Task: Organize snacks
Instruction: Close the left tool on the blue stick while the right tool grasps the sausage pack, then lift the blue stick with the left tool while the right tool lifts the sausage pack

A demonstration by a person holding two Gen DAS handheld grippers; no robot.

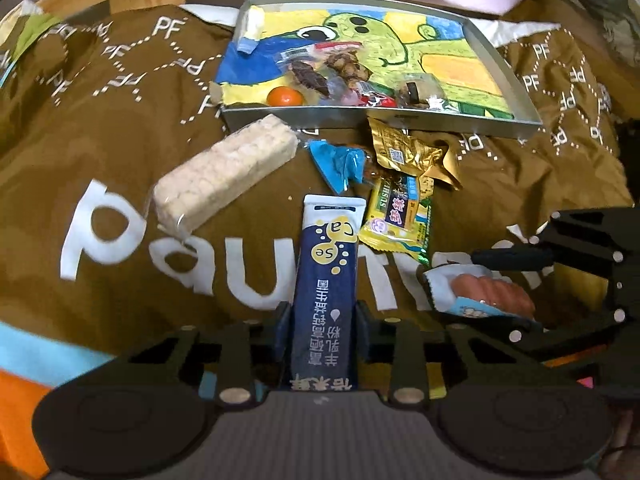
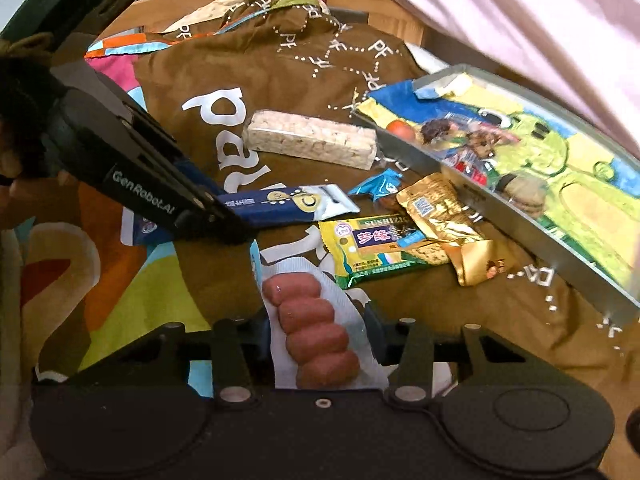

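Right now my left gripper (image 1: 320, 314) clamps the navy milk-powder sachet (image 1: 326, 280) by its near end. The right gripper (image 2: 320, 330) pinches the sausage pack (image 2: 314, 320), both ready for the far tin tray (image 1: 304, 116).

Left gripper (image 1: 322, 320) closed on a sachet (image 1: 326, 272); right gripper (image 2: 320, 332) closed on a sausage pack (image 2: 316, 320).

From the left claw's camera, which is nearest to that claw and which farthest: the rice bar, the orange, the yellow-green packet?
1. Yellow-green packet, just ahead of the left claw, slightly right.
2. Rice bar, farther out, to the left.
3. Orange, farthest, inside the tray.
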